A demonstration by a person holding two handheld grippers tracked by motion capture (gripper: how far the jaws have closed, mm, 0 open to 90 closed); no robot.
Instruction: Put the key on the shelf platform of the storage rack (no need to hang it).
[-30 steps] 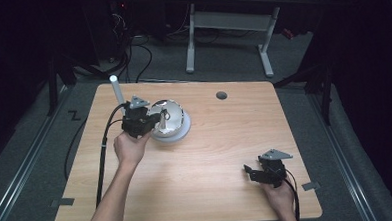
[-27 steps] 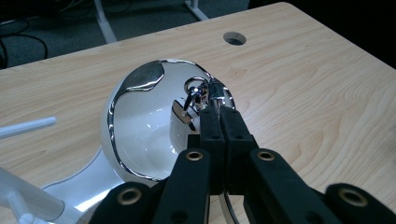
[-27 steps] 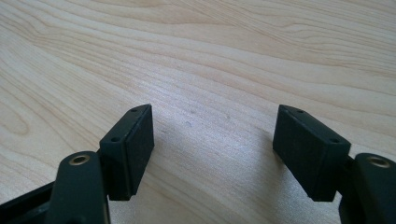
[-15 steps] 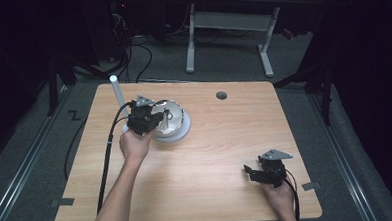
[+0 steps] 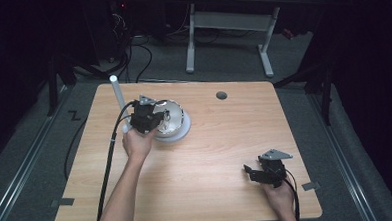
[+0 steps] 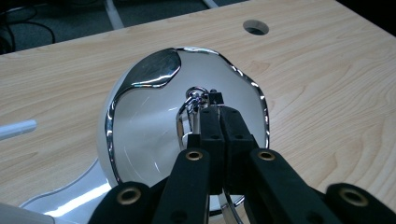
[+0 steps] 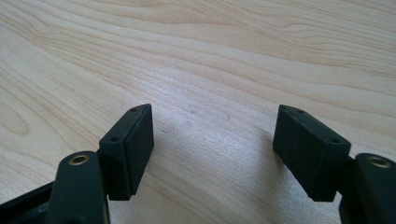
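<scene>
A shiny chrome dome lid (image 5: 172, 119) (image 6: 154, 121) sits on a white plate (image 5: 184, 135) at the table's left rear. On its top is a small metal ring handle (image 6: 194, 93). My left gripper (image 5: 157, 117) (image 6: 212, 99) reaches over the dome from the left, its jaws pressed together on that ring. My right gripper (image 5: 250, 171) (image 7: 212, 140) rests low at the table's front right. Its jaws stand wide apart over bare wood with nothing between them.
A white upright tube (image 5: 117, 96) stands just left of the dome, close to my left hand. A round cable hole (image 5: 221, 95) is in the wooden tabletop (image 5: 220, 139) at the rear. The left gripper's cable trails off the table's left front.
My left gripper has shifted a little to the right and lower, further over the dome's top. The dome, the plate and my right gripper have stayed where they were.
</scene>
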